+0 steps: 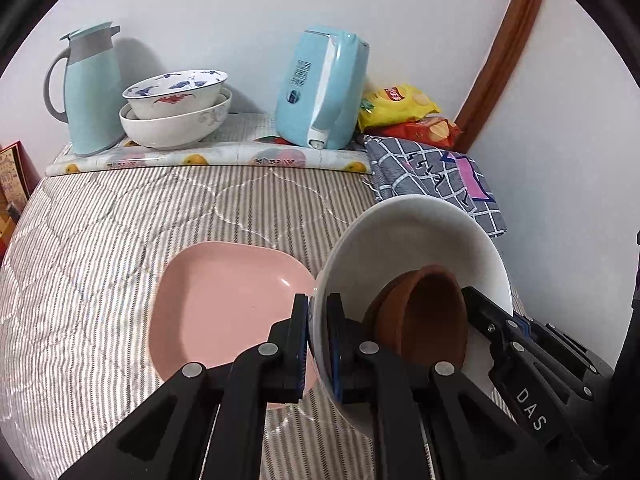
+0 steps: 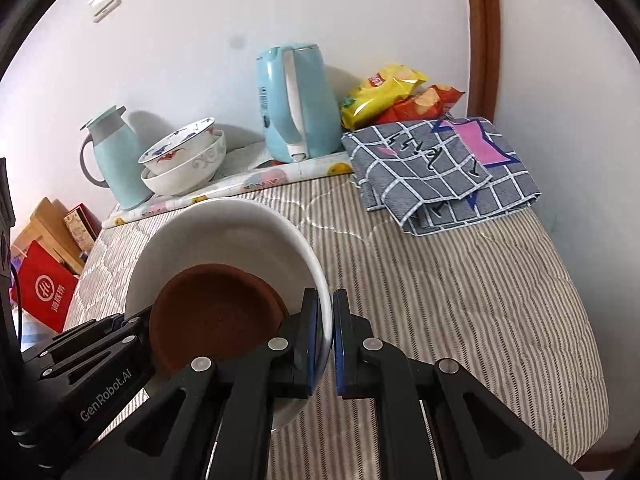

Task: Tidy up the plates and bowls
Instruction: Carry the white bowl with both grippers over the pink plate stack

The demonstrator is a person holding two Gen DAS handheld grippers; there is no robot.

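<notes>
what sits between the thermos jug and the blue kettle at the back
Two nested bowls: a blue-patterned one inside a plain white one, between the thermos jug and the blue kettle. Both wrist views show it.

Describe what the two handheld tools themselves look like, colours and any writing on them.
Both tools, the left tool and the right tool, are matte black angular linkages with round silver pivot pins and blue pads lining the fingers. White lettering reads "DAS" on one body and "GenRobot.AI" on the other.

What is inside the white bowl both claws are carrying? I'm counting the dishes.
A small brown bowl lies in the white bowl. In the left wrist view it looks like two nested, but what's beneath is covered.
</notes>
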